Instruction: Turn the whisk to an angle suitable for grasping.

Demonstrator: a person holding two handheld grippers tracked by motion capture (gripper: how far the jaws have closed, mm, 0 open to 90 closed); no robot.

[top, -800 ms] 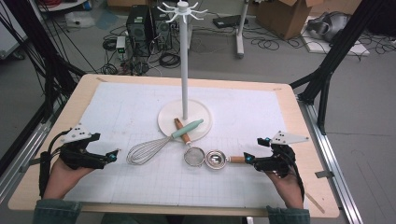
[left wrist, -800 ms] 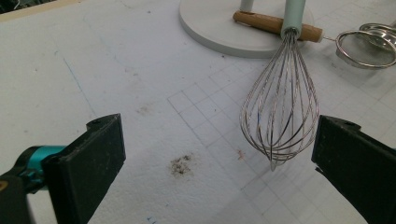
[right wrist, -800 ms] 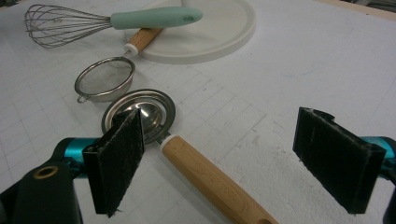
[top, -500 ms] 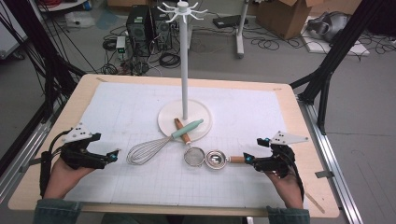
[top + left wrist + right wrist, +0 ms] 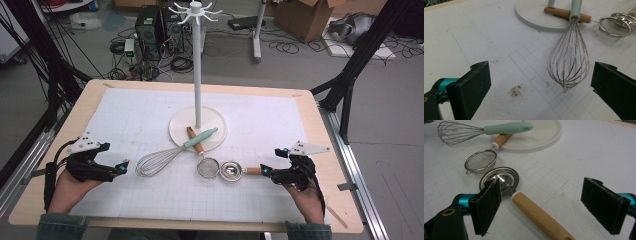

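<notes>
A wire whisk [image 5: 159,160] with a mint handle lies left of centre, its handle resting on the round base [image 5: 180,131] of a white hook stand [image 5: 198,75]. My left gripper [image 5: 122,167] is open just left of it; in the left gripper view the whisk's wires [image 5: 570,65] lie ahead between the wide jaws, untouched. A small mesh strainer [image 5: 207,166] lies beside a steel scoop [image 5: 231,170] with a wooden handle [image 5: 541,217]. My right gripper [image 5: 265,172] is open, and that handle runs between its jaws with neither pad on it.
The strainer's wooden handle [image 5: 564,13] crosses the stand's base under the whisk handle. A white gridded mat [image 5: 130,115] covers most of the wooden table [image 5: 82,100]. Black frame legs, cables and boxes stand on the floor beyond the table.
</notes>
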